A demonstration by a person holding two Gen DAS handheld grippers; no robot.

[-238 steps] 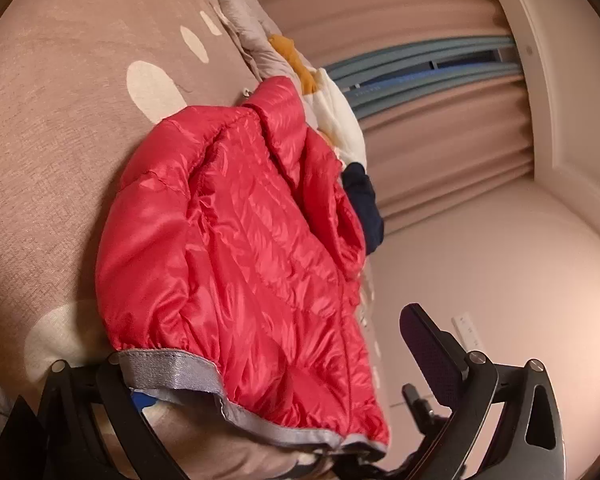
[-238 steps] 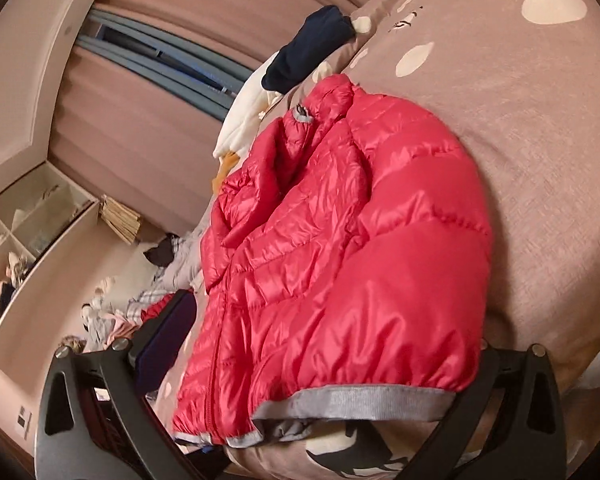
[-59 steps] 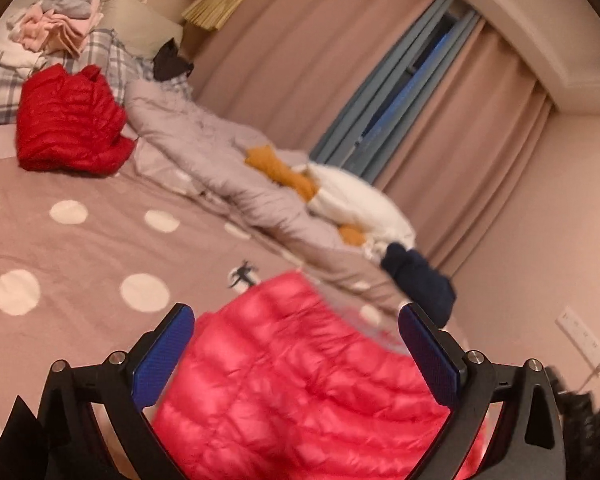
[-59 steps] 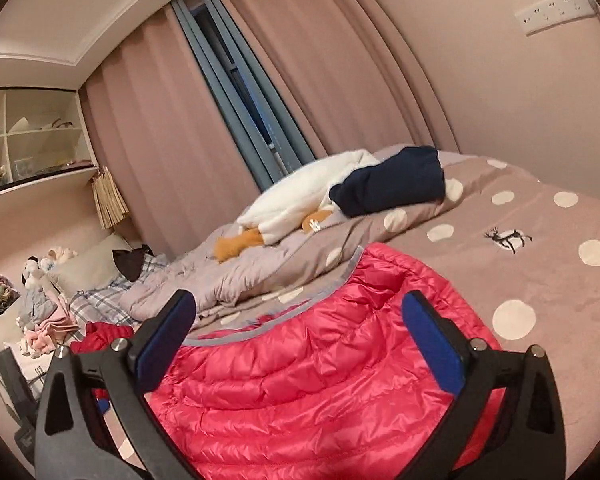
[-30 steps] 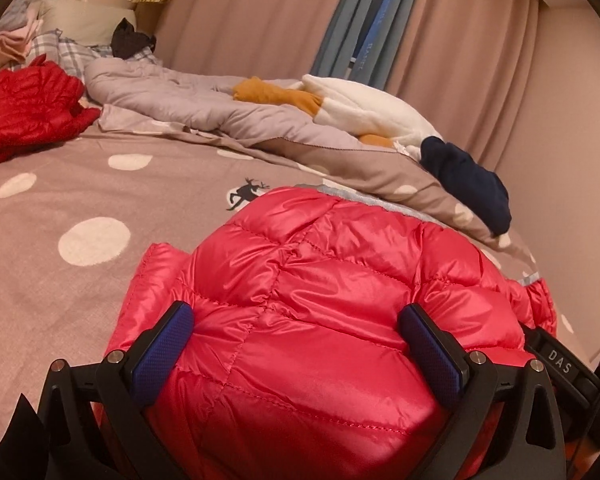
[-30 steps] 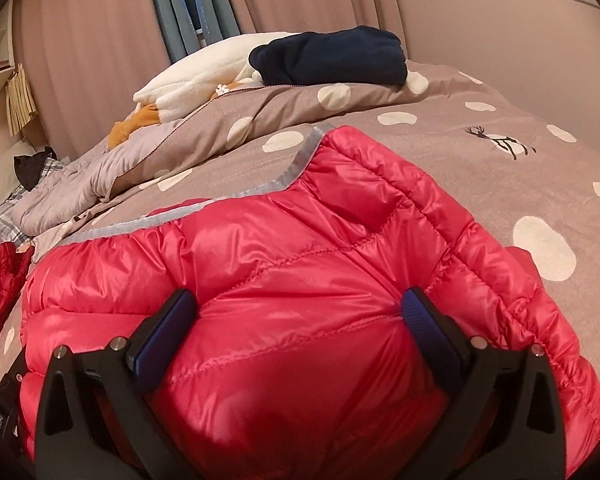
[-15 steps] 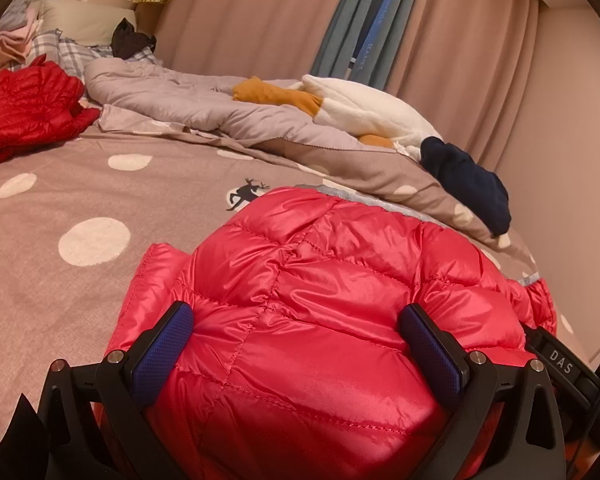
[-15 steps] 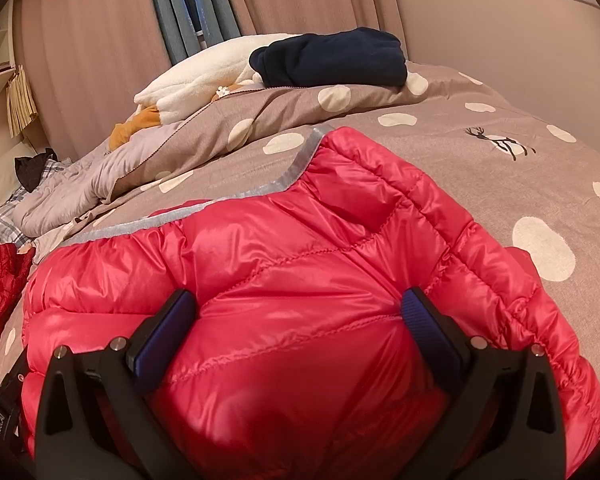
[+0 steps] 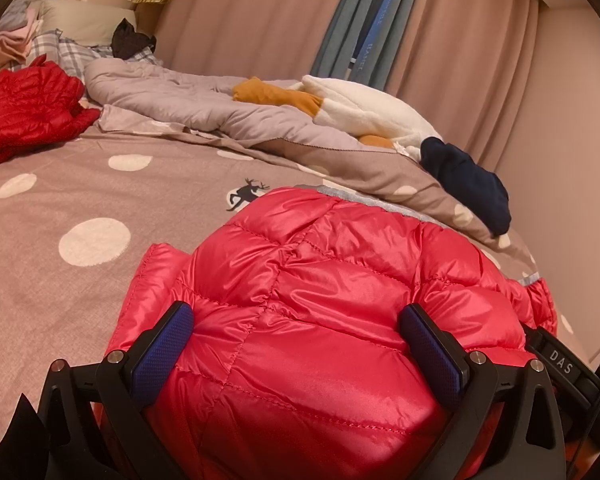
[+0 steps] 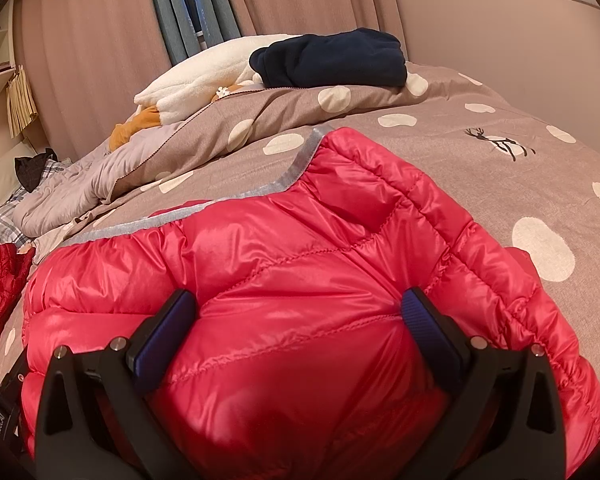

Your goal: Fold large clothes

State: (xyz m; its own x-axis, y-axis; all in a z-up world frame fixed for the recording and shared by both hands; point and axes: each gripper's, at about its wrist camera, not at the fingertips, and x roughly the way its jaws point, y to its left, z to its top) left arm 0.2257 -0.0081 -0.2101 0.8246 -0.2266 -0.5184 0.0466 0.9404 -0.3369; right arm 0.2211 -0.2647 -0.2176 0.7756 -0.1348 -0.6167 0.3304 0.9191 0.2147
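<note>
On the bed [image 9: 80, 184], near its front edge, a red down jacket [image 9: 320, 300] is shown lying folded over on itself, its grey hem band [image 10: 296, 168] turned up along the far side. The left hand-held gripper [image 9: 300, 344] is seen with its jaws set wide, the puffed bulk of the jacket swelling up between the two blue pads [image 9: 162, 350]; the right hand-held gripper [image 10: 300, 336] is spread equally wide over the neighbouring part of the same garment. Whether the pads press the fabric or merely flank it cannot be told — no pinch is visible on either side. The step in hand is judged to be the pressing-down or settling of a fold just laid, with the jacket roughly halved. The next move would call for a further fold or for a grip to be taken low on the compressed edge, since slippery, air-filled quilting is likely to spring back open if released too lightly. Farther back, a grey quilt [image 9: 188, 100], a white plush toy [image 9: 364, 108], a navy garment [image 10: 332, 60] and a second red jacket [image 9: 24, 100] are shown well apart from the work — none is touched.
</note>
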